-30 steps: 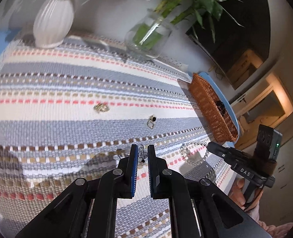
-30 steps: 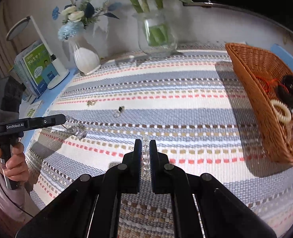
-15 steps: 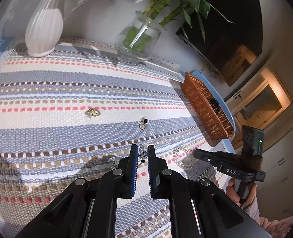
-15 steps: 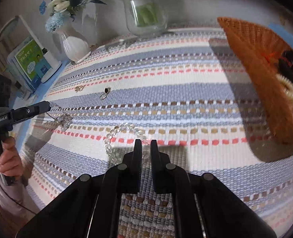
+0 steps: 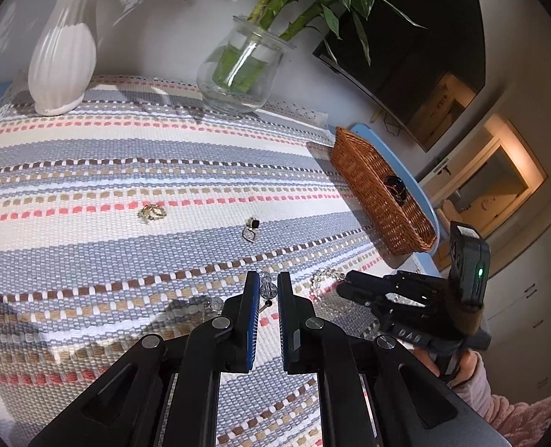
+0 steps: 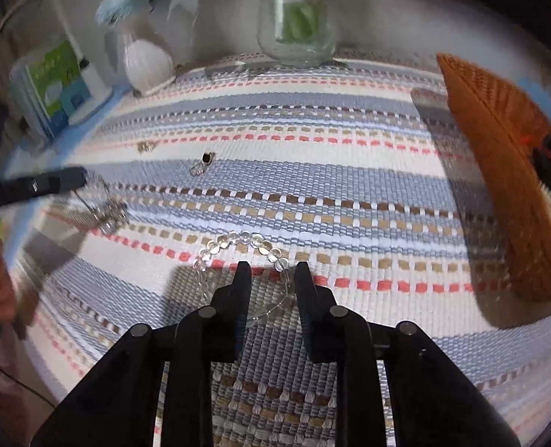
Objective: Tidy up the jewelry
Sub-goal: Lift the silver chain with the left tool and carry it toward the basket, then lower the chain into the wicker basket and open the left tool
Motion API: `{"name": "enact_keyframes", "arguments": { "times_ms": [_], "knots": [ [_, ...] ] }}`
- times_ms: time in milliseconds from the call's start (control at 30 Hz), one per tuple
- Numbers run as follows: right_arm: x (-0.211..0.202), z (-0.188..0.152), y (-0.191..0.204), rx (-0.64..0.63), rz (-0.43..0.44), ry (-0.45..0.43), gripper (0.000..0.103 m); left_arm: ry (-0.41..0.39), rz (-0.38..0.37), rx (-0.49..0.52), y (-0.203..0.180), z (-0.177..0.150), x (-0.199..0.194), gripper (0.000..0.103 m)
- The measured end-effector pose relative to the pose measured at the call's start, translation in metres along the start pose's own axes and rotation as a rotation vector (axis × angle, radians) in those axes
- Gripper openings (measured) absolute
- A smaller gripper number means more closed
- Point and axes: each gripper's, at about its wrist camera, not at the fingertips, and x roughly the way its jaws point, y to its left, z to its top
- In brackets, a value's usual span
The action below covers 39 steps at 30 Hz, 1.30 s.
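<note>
My left gripper (image 5: 267,279) is shut on a clear crystal-bead chain (image 5: 268,289) that hangs just above the striped cloth; it shows blurred in the right wrist view (image 6: 107,212). My right gripper (image 6: 272,270) is open over a clear bead bracelet (image 6: 238,242) lying flat on the cloth, one finger on each side of the near arc. A gold ring (image 5: 151,211) and a black-stone earring (image 5: 251,229) lie on the cloth. The wicker basket (image 5: 372,193) sits at the right edge with dark jewelry inside.
A white ribbed vase (image 5: 61,59) and a glass vase with green stems (image 5: 238,74) stand at the back of the cloth. Books and a lamp base (image 6: 57,85) stand at back left. The table edge runs just beyond the basket.
My right gripper has opened and let the bead bracelet down flat on the cloth. My left gripper stays shut on the crystal chain and has drifted slightly.
</note>
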Motion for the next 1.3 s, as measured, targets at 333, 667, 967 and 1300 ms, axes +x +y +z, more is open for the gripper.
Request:
{"name": "enact_keyframes", "arguments": {
  "times_ms": [333,667,967,1300],
  "knots": [
    [-0.012,0.001,0.005,-0.045,0.013,-0.037,0.008,-0.002,0.0,0.06,-0.024,0.009,0.0,0.009],
    [-0.079,0.029,-0.018,-0.037,-0.039,-0.189,0.008,-0.022,-0.009,0.219,-0.092,0.056,0.004,0.009],
    [-0.132,0.059,-0.076,0.028,-0.085,-0.279,0.008,-0.016,-0.052,0.361,-0.161,0.111,0.04,0.009],
    [-0.151,0.079,-0.135,0.114,-0.14,-0.306,0.008,0.002,-0.1,0.409,-0.214,0.163,0.087,0.009]
  ]
}}
